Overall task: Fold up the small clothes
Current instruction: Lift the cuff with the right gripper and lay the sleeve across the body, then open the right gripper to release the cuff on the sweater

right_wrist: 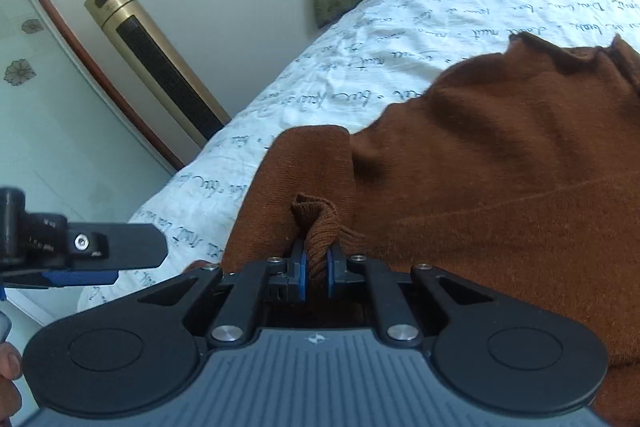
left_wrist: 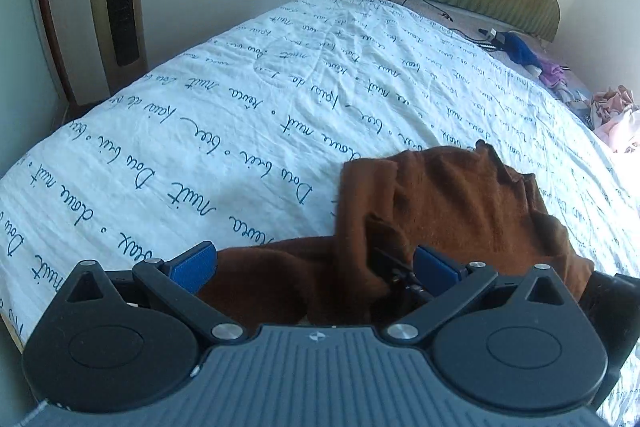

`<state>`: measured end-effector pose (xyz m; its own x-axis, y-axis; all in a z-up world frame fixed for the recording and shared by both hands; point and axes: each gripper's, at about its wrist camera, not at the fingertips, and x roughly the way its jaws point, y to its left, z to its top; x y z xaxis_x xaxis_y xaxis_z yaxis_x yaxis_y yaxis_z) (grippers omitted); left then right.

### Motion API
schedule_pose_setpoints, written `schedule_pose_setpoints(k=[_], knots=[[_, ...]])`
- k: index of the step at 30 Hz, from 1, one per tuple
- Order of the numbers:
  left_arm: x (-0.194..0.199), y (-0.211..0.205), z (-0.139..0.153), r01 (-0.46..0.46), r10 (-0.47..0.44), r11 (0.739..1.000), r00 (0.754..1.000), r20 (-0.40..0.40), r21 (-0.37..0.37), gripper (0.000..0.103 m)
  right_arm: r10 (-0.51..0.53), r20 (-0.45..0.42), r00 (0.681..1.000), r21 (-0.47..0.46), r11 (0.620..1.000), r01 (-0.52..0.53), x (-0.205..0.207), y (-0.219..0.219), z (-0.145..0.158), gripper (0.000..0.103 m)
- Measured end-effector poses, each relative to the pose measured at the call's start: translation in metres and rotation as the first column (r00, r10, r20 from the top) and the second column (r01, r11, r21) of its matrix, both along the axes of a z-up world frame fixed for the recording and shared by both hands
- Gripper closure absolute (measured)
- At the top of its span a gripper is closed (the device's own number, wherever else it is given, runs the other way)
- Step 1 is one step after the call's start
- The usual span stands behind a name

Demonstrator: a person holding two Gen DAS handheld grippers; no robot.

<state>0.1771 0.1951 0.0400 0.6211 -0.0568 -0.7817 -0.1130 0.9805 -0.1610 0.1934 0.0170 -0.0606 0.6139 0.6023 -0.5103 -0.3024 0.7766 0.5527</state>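
Right gripper (right_wrist: 316, 269) pinching brown sweater (right_wrist: 500, 163) cuff; left gripper (left_wrist: 316, 265) spread wide

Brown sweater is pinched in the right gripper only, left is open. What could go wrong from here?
1. The right gripper pinches only a narrow ribbed edge of the brown sweater; it may slip out under a pull.
2. The open left gripper has sweater folds between its fingers and could snag them.
3. Bunched fabric may fold crooked.

Rust-brown knit sweater (right_wrist: 500, 163), fuzzy, partly folded and rumpled on the bed, one sleeve doubled over the body, ribbed cuff (right_wrist: 316, 227) bunched and sticking up at the near edge.
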Motion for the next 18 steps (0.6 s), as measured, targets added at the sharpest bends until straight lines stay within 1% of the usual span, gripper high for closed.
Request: schedule_pose_setpoints(k=[3,6,8,9,11,13,14,15,16,17,18], knots=[[0.003,-0.004,0.008,0.004,-0.004,1.0,1.0,0.021,0.026,0.0,0.014,0.026,1.0,-0.026,1.0,-0.013,0.002,0.018,0.003,0.095],[0.006,-0.006,0.009,0.004,-0.004,0.999,1.0,0.022,0.04,0.0,0.02,0.017,1.0,-0.001,1.0,-0.02,0.011,0.03,0.0,0.095],[0.006,-0.007,0.006,0.004,-0.005,0.999,1.0,0.016,0.043,0.0,0.003,0.018,1.0,-0.004,1.0,-0.003,0.015,0.037,-0.003,0.094],[0.007,-0.007,0.005,0.003,-0.003,0.999,1.0,0.011,0.043,0.0,0.011,0.011,1.0,-0.011,1.0,-0.011,0.019,0.043,-0.007,0.093],[0.008,-0.007,0.001,0.002,-0.002,0.999,1.0,0.005,0.035,0.0,0.052,-0.03,0.998,-0.004,0.999,-0.052,0.025,0.048,-0.014,0.093],[0.012,-0.009,-0.002,0.002,-0.002,1.0,1.0,-0.003,0.014,0.0,0.068,-0.046,0.997,0.01,0.998,-0.068,0.021,0.039,-0.008,0.089],[0.015,-0.012,-0.003,0.016,-0.016,1.0,1.0,-0.005,-0.003,0.0,0.086,-0.051,0.995,0.033,0.996,-0.085,0.015,0.027,-0.002,0.076],[0.018,-0.017,-0.005,0.034,-0.035,0.999,0.999,-0.005,-0.021,0.0,0.084,-0.035,0.996,0.049,0.995,-0.082,0.006,0.013,0.005,0.038],[0.022,-0.023,-0.008,0.052,-0.053,0.998,0.999,-0.004,-0.038,0.0,0.059,-0.011,0.998,0.046,0.997,-0.059,-0.004,-0.003,0.012,0.015],[0.026,-0.032,-0.012,0.081,-0.082,0.995,0.997,-0.005,-0.054,0.0,0.02,0.021,1.0,0.036,0.999,-0.02,-0.014,-0.022,0.018,0.0],[0.031,-0.042,-0.016,0.107,-0.108,0.992,0.994,-0.013,-0.06,0.0,-0.021,0.062,0.998,0.028,0.999,0.019,-0.026,-0.046,0.024,0.0]])
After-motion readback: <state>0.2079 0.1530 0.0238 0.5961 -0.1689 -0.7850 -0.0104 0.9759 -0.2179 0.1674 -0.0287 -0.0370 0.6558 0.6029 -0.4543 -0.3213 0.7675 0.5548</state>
